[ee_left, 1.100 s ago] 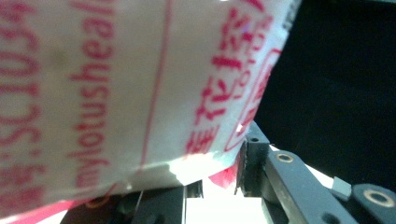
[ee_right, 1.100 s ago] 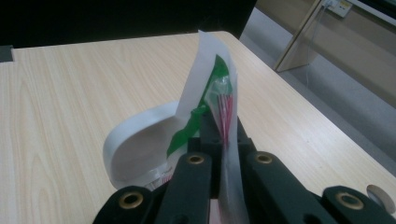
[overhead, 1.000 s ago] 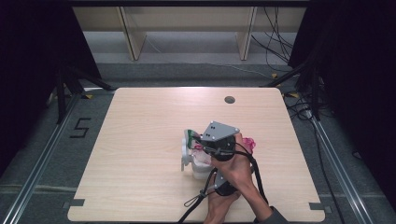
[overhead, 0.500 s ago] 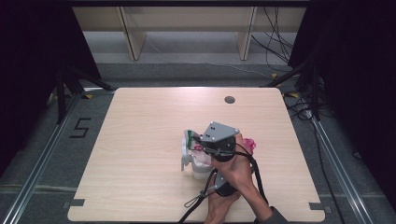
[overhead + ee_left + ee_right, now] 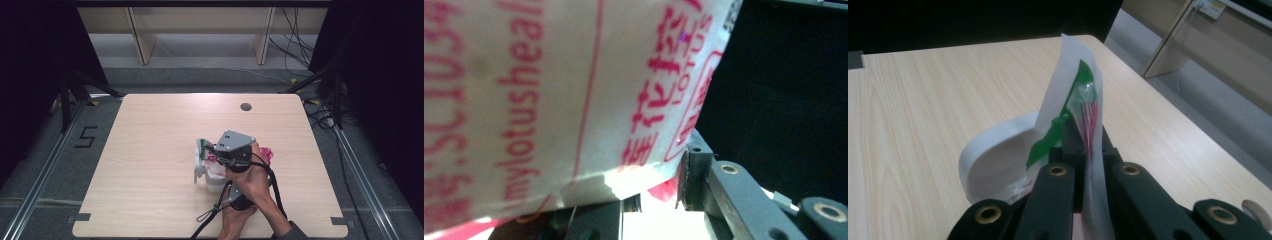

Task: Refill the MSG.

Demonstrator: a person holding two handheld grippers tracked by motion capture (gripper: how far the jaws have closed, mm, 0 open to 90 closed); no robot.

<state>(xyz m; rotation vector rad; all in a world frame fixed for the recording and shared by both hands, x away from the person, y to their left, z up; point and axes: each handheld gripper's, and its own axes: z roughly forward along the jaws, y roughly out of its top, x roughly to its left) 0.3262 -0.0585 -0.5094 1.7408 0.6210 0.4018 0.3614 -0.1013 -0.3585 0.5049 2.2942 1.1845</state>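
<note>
Wooden table (image 5: 150,150): right gripper (image 5: 1087,150) reaching forward, jaws pinched on upright plastic packet (image 5: 1083,100); left gripper (image 5: 659,200) apparently clasps white printed container (image 5: 549,90).

We see a white plastic bag (image 5: 549,90) printed with red lettering and thin red lines, a green patch (image 5: 1068,117) near its pinched edge, above a pale wood-grain table (image 5: 150,150) with a dark round hole (image 5: 245,106).

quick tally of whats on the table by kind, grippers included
grippers: 2, right gripper and left gripper
white bag with red print: 1
white and green packet: 1
pink item: 1
total: 5
</note>
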